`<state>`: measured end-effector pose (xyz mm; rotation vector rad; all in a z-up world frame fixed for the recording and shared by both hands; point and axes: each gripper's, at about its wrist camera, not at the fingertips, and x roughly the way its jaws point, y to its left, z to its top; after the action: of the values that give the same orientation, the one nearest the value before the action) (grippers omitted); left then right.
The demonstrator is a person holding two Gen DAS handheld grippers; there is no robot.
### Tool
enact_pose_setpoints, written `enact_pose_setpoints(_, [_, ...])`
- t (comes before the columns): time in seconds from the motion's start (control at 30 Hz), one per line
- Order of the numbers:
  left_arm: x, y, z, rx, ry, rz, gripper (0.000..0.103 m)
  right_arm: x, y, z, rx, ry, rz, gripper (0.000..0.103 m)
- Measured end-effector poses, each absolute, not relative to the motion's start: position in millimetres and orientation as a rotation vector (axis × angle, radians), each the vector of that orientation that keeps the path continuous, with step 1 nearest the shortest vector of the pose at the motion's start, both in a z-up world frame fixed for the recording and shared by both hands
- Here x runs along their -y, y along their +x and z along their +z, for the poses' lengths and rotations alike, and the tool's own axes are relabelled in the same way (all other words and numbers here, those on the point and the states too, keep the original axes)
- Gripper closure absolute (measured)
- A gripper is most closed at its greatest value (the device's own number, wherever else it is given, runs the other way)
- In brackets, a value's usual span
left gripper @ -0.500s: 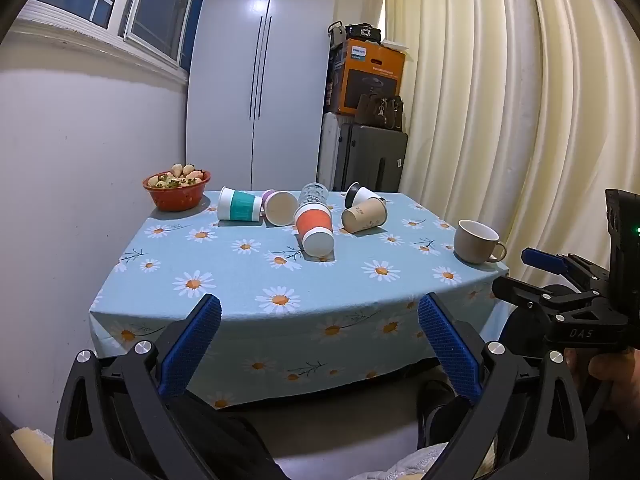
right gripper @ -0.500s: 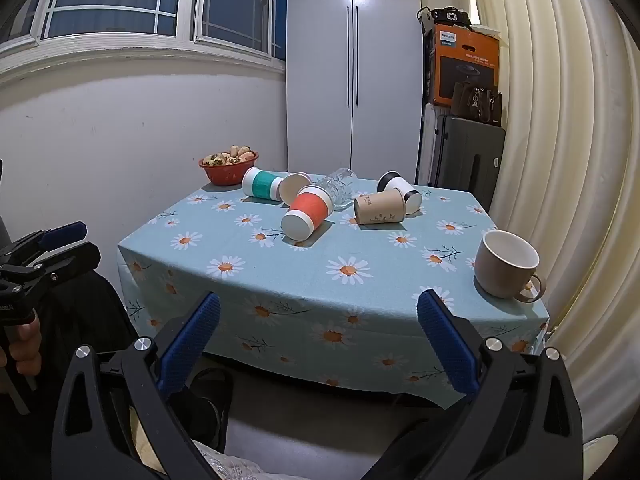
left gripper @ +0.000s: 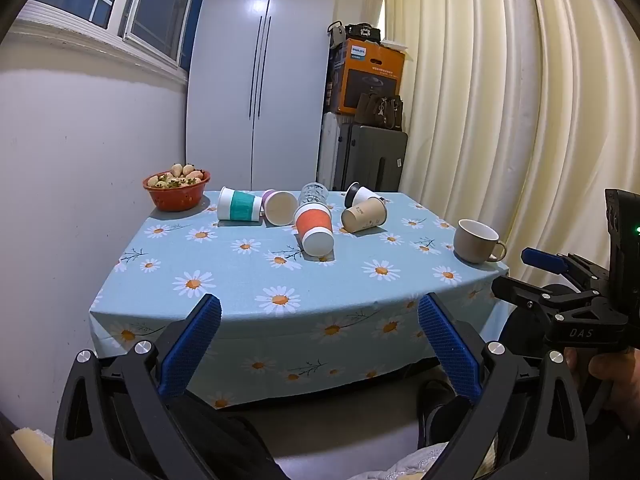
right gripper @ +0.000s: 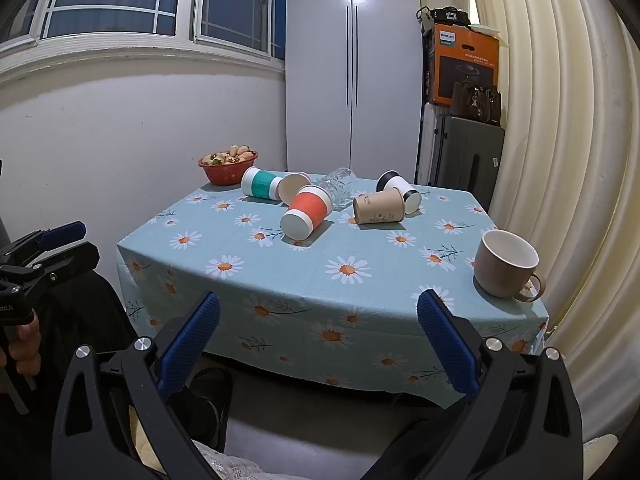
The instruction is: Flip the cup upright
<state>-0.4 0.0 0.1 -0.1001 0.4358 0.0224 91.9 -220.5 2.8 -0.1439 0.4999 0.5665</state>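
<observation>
Both the left gripper [left gripper: 319, 322] and right gripper [right gripper: 319, 320] gape wide, holding nothing; the orange cup [right gripper: 307, 217] lies sideways, left of the mug [right gripper: 505, 262]; a bump could roll it away.

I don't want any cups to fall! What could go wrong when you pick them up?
The orange cup lies on its side and could roll away if nudged. The clear glass touches it from behind and may get knocked. The mug stands near the table edge, so a careless swing could push it off.
</observation>
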Motion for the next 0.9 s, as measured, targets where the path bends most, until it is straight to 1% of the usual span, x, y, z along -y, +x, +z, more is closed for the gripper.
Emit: enact_pose_setpoints(0.9, [0.8, -2.6, -3.0, -0.437, -0.098, 0.022, 0.007, 223.1, 91.0, 1.7, -0.500, -0.145, 0.566, 0.005])
